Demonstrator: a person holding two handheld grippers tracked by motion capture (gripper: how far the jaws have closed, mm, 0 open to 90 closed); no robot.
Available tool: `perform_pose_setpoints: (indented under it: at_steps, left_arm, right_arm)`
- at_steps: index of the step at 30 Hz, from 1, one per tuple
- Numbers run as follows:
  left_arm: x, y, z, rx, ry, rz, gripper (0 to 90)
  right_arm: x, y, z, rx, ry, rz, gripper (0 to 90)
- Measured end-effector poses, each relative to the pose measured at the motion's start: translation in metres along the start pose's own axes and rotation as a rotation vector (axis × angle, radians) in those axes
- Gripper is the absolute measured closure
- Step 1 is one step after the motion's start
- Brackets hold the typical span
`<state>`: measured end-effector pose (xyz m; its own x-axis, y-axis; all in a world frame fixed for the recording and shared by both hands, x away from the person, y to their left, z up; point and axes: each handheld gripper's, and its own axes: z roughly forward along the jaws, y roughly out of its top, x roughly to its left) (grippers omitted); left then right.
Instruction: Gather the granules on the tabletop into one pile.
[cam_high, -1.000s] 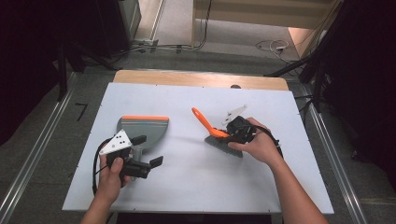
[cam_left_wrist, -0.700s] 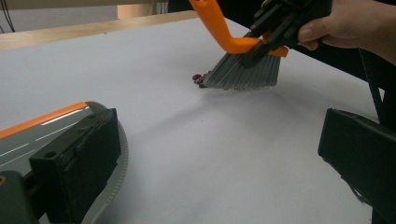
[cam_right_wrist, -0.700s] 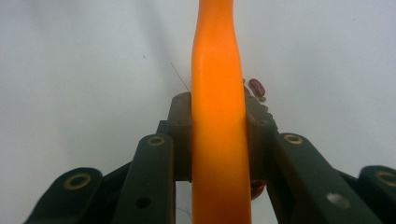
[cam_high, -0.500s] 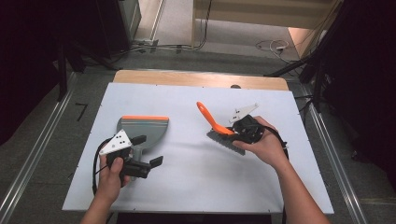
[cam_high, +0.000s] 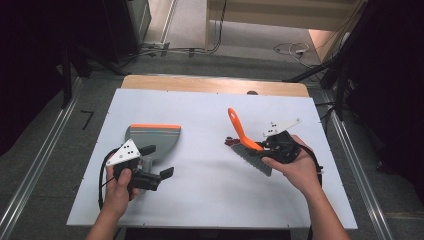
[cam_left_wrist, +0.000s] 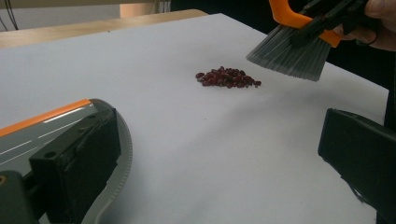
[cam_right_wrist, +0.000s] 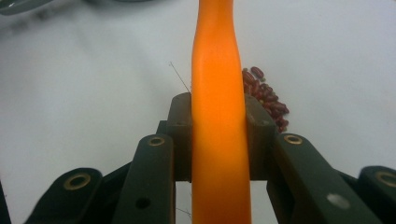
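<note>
While our right gripper clamps the orange handle of the brush, its two black jaws pressing the handle from both sides in the right gripper view, the grey bristles hang clear of the table, tilted down toward our side. Just beside the bristles, on their far left in the high view, lies a small heap of dark red beans; in the left gripper view the beans rest on the white top with the bristle tips above and to the right of them, not touching. From the right gripper view the handle runs straight up the middle, and the beans peek out just to its right. Our left gripper sits on the near left of the table, at the grey dustpan, whose orange edge faces away from us. In the left gripper view one jaw lies against the dustpan and the other stands far off at the right edge with bare table between, so we read those jaws as spread wide and gripping nothing. Dustpan and beans lie well apart, with open white surface between them. Our right hand cups the gripper from below.
</note>
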<state>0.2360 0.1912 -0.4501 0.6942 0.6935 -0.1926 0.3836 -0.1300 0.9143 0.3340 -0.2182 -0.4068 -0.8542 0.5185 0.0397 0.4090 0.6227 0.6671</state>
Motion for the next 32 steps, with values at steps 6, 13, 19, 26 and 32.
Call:
perform_pose_setpoints:
  at_steps: [6,13,19,26,32]
  left_arm:
    - [0.0,0.0,-0.001,-0.008,0.001,0.001,0.0]
    - [0.0,-0.001,0.0,-0.013,-0.003,-0.002,0.0]
    - [0.001,-0.001,-0.001,-0.032,-0.011,-0.011,0.0]
    - [-0.001,0.0,-0.001,-0.053,-0.001,-0.012,0.0]
    - [-0.001,0.0,-0.003,-0.076,0.015,-0.002,0.0]
  right_arm:
    - [-0.007,-0.02,-0.013,-0.024,-0.021,0.065,68.5]
    - [-0.016,-0.045,-0.023,-0.035,-0.04,0.127,68.5]
    - [-0.026,-0.066,-0.031,-0.041,-0.056,0.192,68.6]
    - [-0.043,-0.085,-0.042,-0.06,-0.081,0.268,68.5]
    - [-0.044,-0.087,-0.048,-0.081,-0.076,0.277,68.5]
